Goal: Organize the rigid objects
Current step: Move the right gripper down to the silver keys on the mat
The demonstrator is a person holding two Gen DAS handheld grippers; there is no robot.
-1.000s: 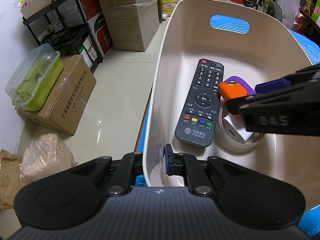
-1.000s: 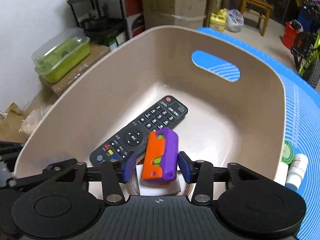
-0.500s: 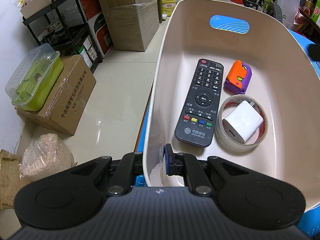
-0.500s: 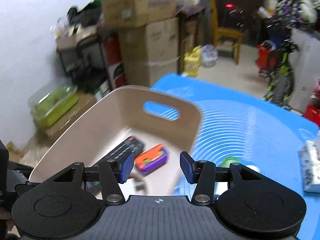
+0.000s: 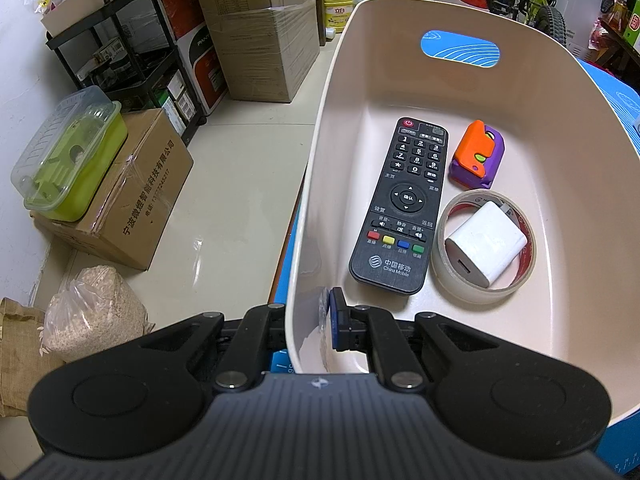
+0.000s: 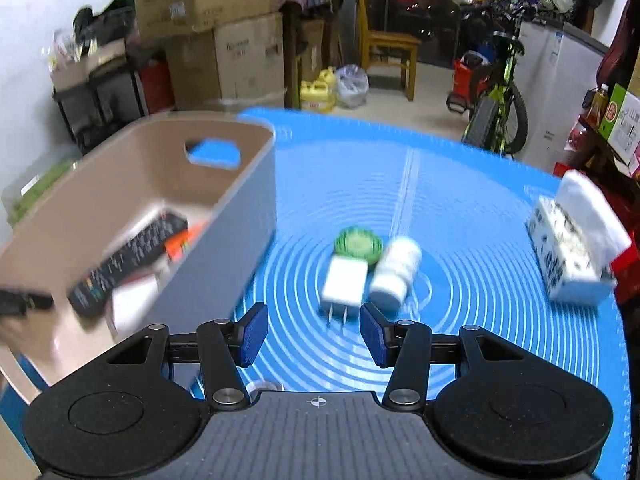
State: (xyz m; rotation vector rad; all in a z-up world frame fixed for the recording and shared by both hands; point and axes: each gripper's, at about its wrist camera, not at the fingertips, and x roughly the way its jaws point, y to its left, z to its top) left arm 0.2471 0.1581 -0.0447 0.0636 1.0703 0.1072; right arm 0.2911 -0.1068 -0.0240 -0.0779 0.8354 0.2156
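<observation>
Gripping the beige bin's (image 5: 308,208) near wall, the left tongs (image 5: 316,322) are closed; the right tongs (image 6: 314,334) gape empty; the remote (image 5: 404,208) lies lengthwise, power button away.

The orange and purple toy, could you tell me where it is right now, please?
In the left wrist view, the orange and purple toy lies inside the beige bin, right of the remote and just beyond the tape roll.
</observation>
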